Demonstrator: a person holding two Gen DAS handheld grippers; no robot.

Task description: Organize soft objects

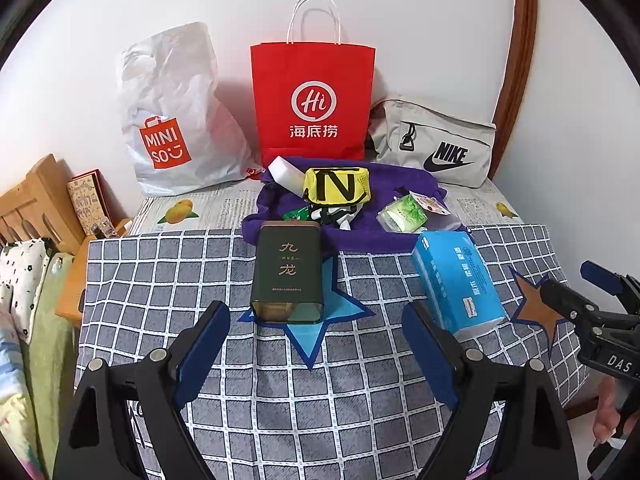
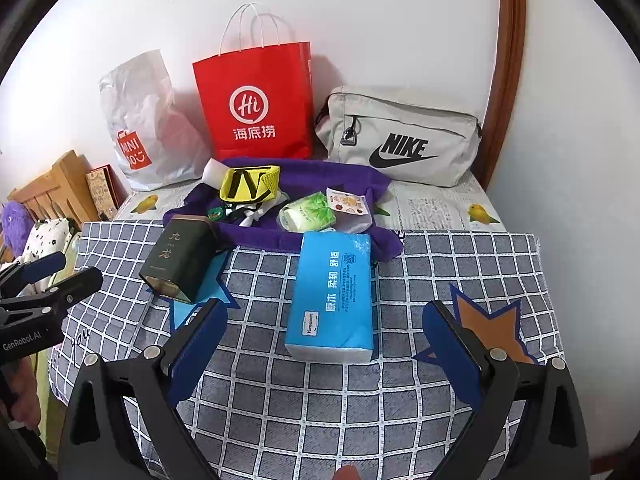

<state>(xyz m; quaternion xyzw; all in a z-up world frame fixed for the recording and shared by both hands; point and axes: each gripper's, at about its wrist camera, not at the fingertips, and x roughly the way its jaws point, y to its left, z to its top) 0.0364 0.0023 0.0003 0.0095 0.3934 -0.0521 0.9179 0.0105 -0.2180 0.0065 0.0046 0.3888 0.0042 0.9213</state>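
A blue tissue pack lies on the checked cloth. A dark green tin stands left of it on a blue star patch. Behind them a purple towel carries a yellow pouch, a green tissue packet and small packets. My left gripper stands open just short of the tin, with nothing between its fingers. My right gripper is open too, with the tissue pack's near end between its fingertips, untouched.
Against the wall stand a white Miniso plastic bag, a red paper bag and a grey Nike pouch. A wooden headboard and bedding are at the left. A wooden door frame rises at right.
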